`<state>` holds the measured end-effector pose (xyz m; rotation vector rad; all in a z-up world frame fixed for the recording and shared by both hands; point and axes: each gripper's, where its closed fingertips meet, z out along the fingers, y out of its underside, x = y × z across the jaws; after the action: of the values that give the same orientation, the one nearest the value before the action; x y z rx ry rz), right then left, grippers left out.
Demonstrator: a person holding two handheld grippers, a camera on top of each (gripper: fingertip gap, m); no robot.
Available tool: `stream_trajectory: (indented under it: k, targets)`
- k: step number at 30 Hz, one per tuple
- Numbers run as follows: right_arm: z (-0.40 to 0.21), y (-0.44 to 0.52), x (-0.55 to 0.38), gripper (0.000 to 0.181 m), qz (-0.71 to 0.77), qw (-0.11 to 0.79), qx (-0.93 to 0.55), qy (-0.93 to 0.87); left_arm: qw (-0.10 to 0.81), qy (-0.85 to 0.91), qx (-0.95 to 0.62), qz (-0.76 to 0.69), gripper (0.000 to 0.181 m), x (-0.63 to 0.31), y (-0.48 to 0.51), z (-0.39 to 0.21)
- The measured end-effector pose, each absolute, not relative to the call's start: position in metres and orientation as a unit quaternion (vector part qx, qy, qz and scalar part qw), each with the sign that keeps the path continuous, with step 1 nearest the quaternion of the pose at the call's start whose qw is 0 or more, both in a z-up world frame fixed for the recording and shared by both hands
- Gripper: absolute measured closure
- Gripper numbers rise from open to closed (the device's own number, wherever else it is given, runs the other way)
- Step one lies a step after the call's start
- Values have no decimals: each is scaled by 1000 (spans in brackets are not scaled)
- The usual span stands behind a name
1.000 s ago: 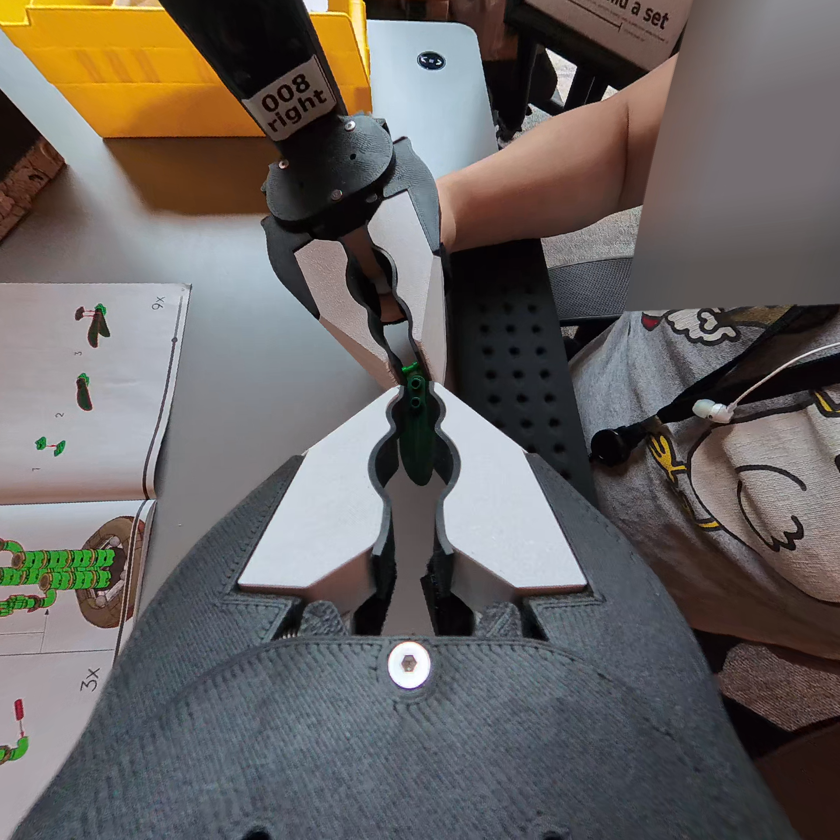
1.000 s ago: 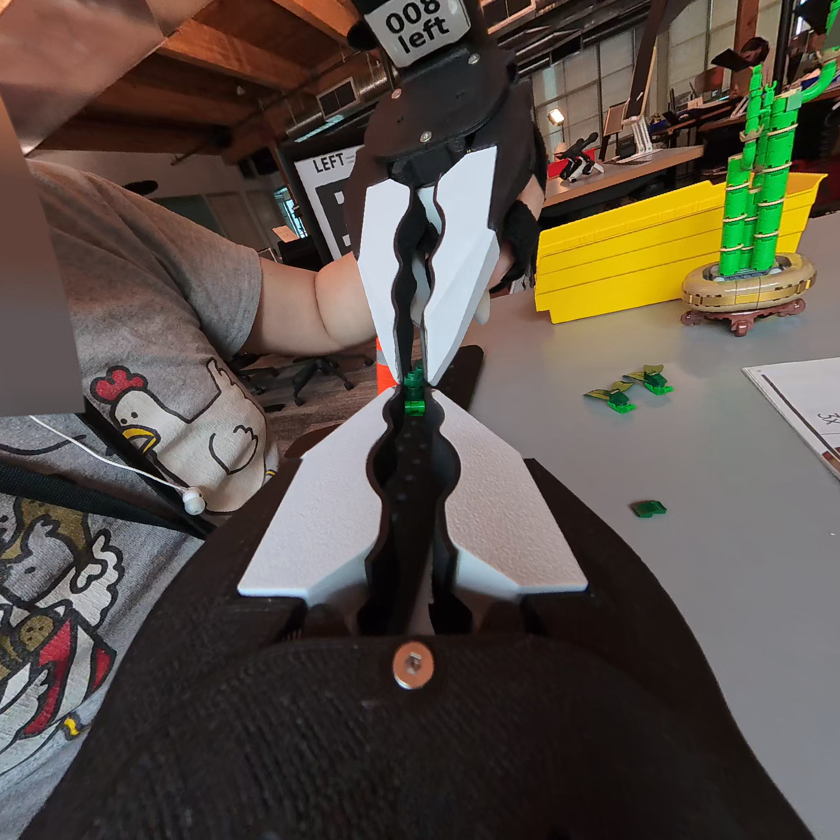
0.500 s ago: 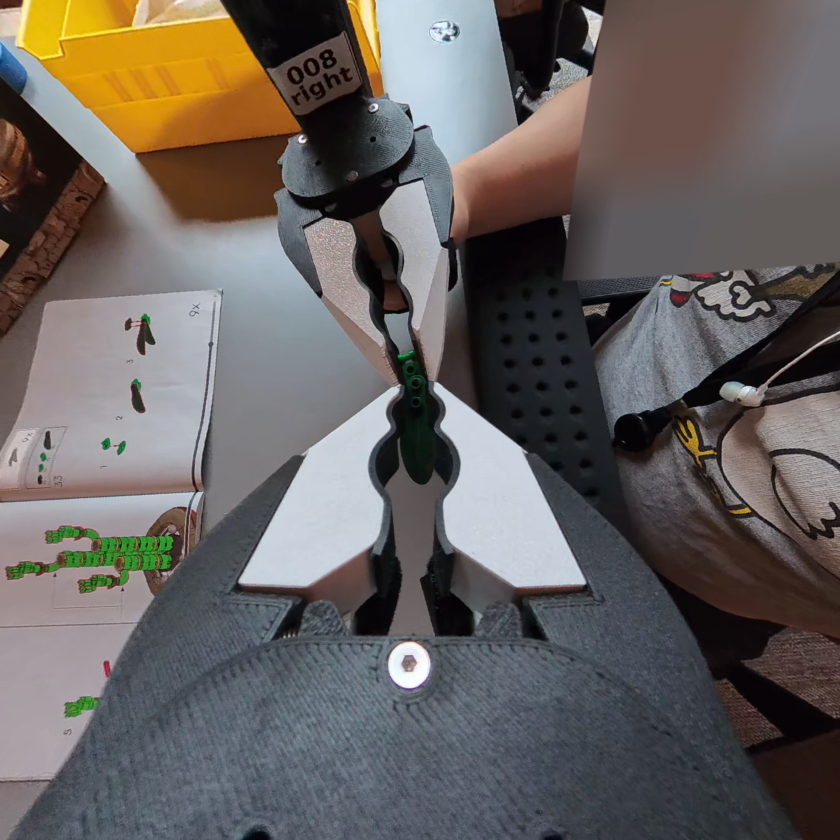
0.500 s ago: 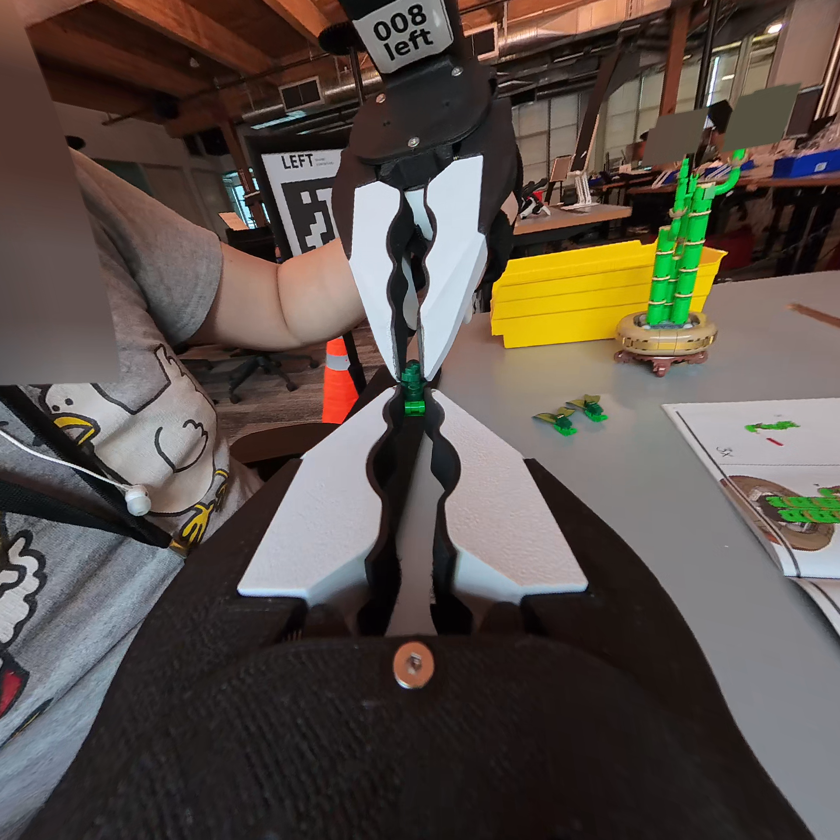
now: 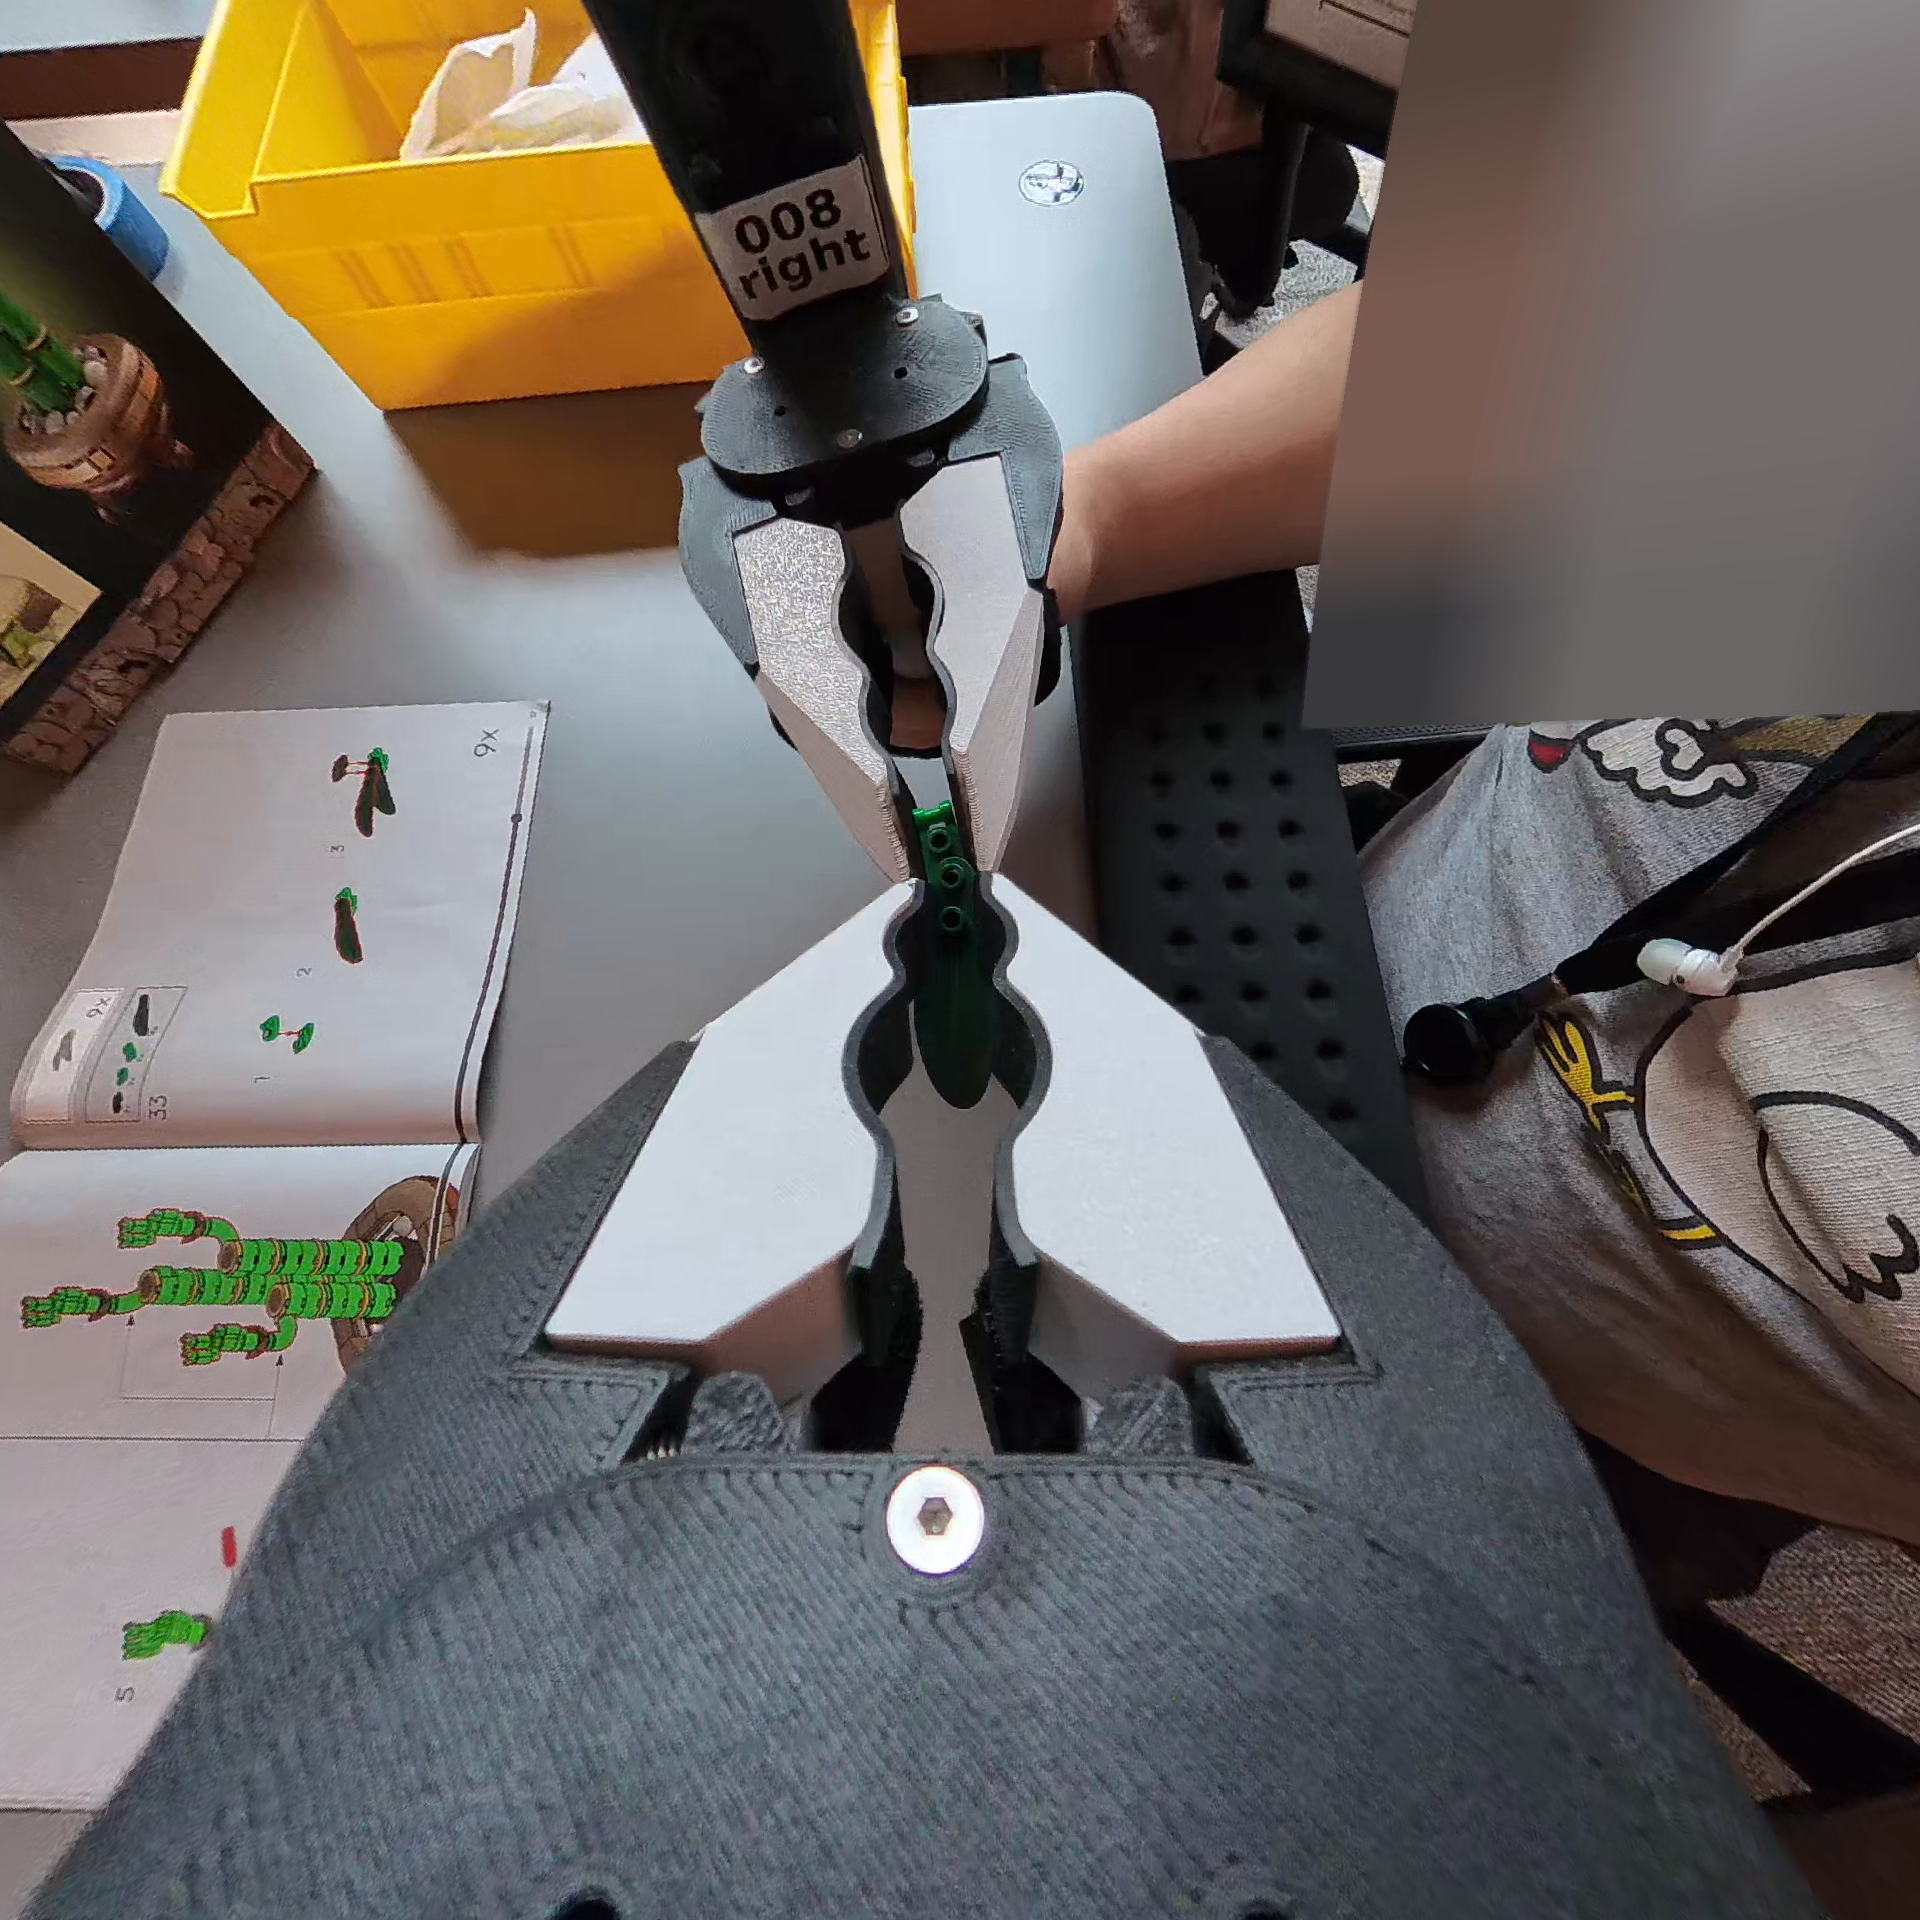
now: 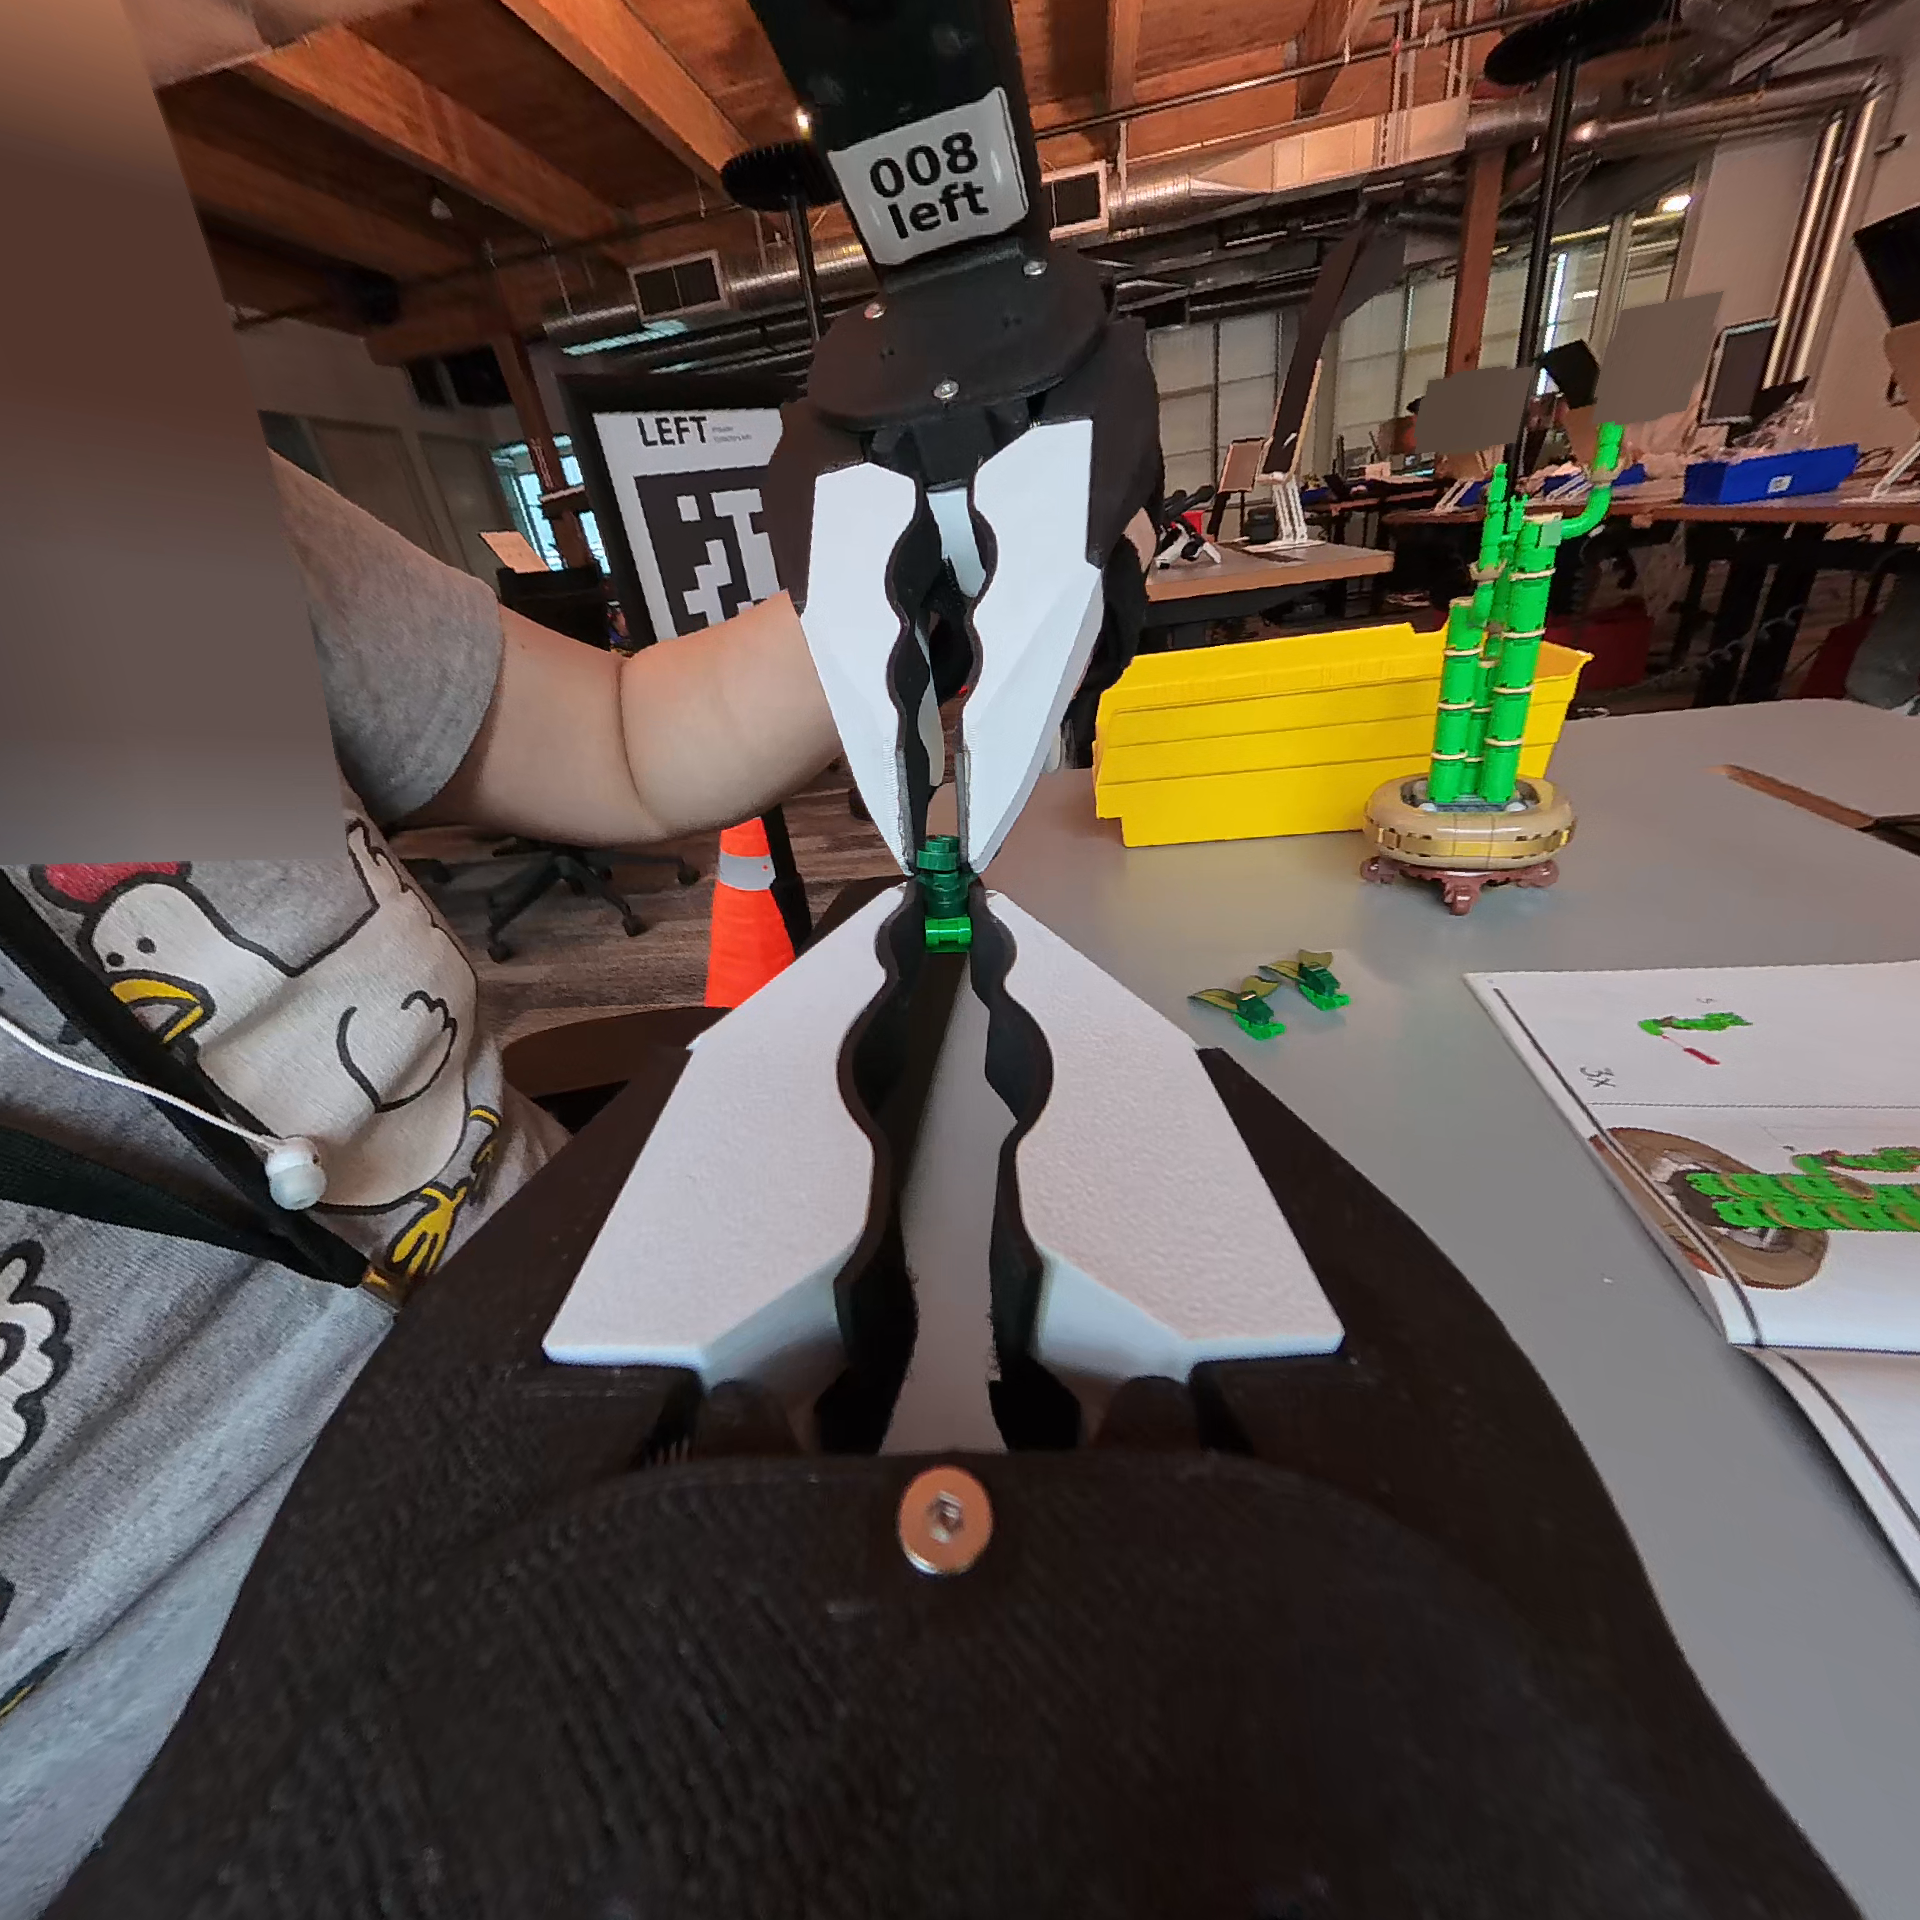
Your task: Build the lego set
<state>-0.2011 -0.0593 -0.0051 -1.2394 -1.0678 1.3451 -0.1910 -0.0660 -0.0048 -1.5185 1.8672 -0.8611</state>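
Lego dark green leaf piece [image 5: 954, 1023] pinched in the closed tips of the left gripper [image 5: 943, 896], studded end forward; right gripper [image 5: 928, 831] meets it tip to tip, jaws pressed on a small bright green lego clip piece [image 6: 943, 920] touching the leaf's studded end; both held in the air over the grey table [image 5: 644, 665] edge, in front of a person's grey printed shirt [image 5: 1683, 1091]; open instruction booklet [image 5: 281, 935] lies to one side; yellow plastic bin [image 5: 468, 260] behind; nothing blocks the joint. Only the right wrist view shows the built green bamboo lego model on a tan round base [image 6: 1481, 727] and two small green leaf assemblies [image 6: 1273, 992] on the table; only the left wrist view shows the set's box [image 5: 94, 468]. Each gripper carries a white printed label; a marker board stands behind.
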Motion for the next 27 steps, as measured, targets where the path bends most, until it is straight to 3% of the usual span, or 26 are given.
stream_trajectory:
  k: [11, 20, 27]
  targets:
    - [-26, -55, -209, 176, 439, 520, -538, -498, 255, 742, -572, -239, 175, -200, -62, -26]
    - [-46, -68, -222, 176, 442, 455, -560, -533, 163, 799, -554, -167, 175, -214, -75, -49]
    - [-36, -61, -218, 176, 446, 475, -566, -505, 185, 794, -558, -151, 175, -210, -69, -41]
